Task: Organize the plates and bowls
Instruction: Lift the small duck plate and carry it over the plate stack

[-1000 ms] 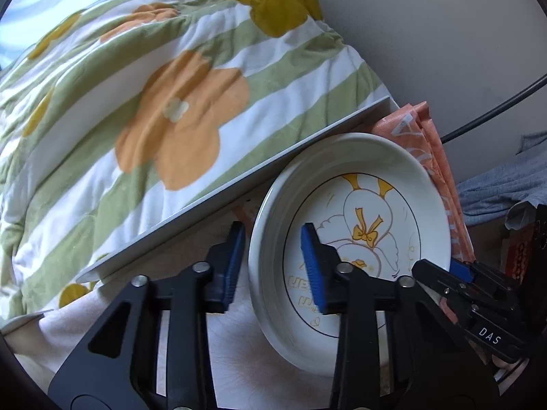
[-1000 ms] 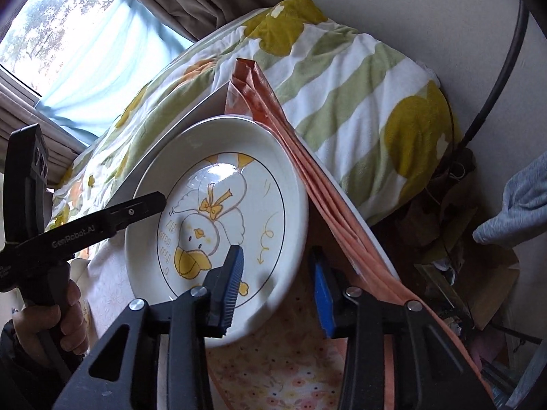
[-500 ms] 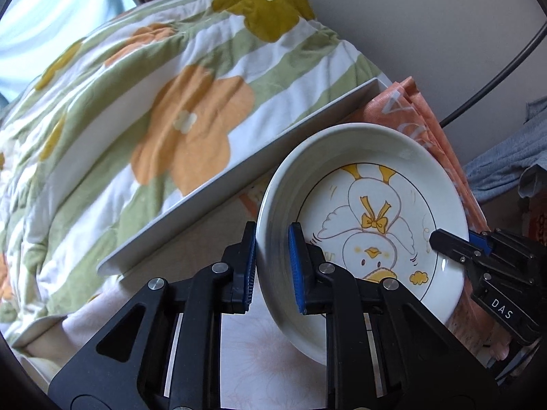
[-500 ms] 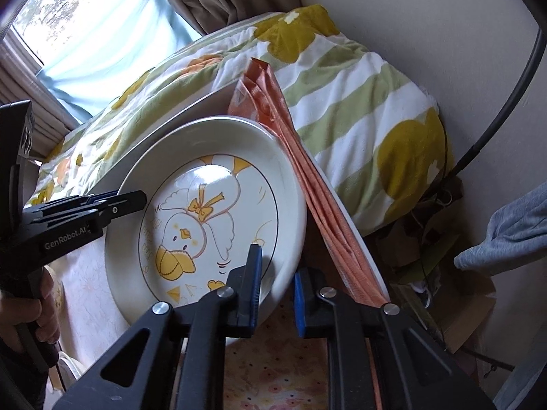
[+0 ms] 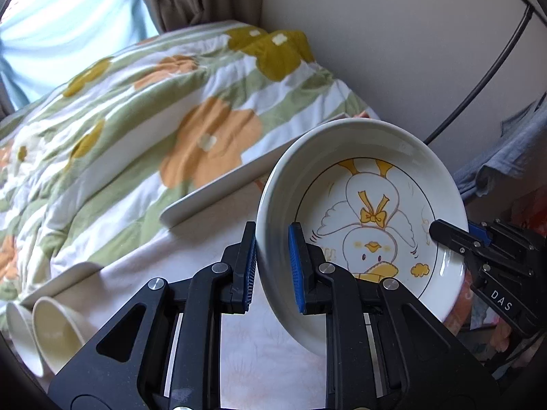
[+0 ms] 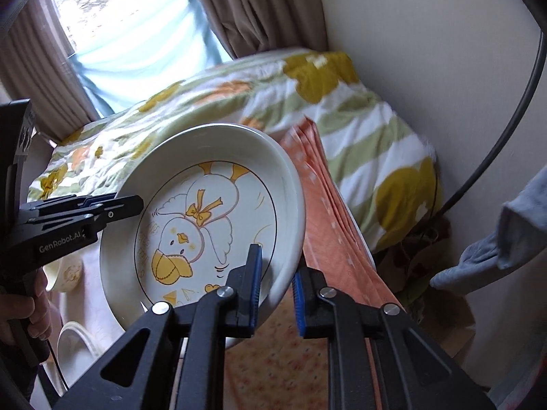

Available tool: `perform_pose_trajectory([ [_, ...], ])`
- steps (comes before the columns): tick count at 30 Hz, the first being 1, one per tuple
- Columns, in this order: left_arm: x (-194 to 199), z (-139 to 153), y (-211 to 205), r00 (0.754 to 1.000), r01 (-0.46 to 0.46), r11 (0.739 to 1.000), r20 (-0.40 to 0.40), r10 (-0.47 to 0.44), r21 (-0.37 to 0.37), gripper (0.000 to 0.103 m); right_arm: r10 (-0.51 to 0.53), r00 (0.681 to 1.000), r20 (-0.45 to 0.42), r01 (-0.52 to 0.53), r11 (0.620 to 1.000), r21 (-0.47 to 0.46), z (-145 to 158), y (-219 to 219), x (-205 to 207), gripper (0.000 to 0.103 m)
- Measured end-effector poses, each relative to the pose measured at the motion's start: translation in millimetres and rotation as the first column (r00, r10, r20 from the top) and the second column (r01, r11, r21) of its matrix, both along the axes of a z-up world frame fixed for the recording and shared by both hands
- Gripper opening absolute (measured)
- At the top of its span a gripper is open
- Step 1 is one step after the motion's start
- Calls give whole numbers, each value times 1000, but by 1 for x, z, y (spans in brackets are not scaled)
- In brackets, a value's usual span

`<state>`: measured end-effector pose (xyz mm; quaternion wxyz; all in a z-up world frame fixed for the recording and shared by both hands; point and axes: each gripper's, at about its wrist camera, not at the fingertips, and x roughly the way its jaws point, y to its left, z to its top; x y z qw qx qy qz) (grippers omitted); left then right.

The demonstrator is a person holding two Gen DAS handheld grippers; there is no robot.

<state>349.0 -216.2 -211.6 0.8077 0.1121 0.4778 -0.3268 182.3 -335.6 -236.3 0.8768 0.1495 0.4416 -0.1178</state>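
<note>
Two handheld grippers are gripping a white duck-print plate (image 5: 372, 212) by opposite edges, holding it tilted in the air above the worktop (image 5: 212, 232). The left gripper (image 5: 271, 266) is pinching the plate's left rim between its blue-padded fingers (image 5: 296, 266), while the right gripper (image 6: 277, 294) is clamping the lower right rim. Two cream bowls (image 5: 51, 335) are lying at the worktop's near left edge, beside a flowered quilt (image 5: 136, 130) on the bed
</note>
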Motion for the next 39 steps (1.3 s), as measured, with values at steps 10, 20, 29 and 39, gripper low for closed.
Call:
perform_pose_trajectory([
  [10,-67,50,85,995,-67,996,72,70,-52,16,75,996,53,-74,997,-18,46,66,-42,15],
  [20,-139,36,184,973,-229,973,27,230,-23,16,210,978,-10,-208,973,104,27,141,-73,15],
  [29,-187,-3,242,880,-471,882,-66,470,0,16,452,887,-95,-444,891,91,-5,192,-63,15],
  [39,-206,-43,257,798,-586,807,-115,591,79,16,599,789,-136,-594,801,79,-44,217,-52,15],
])
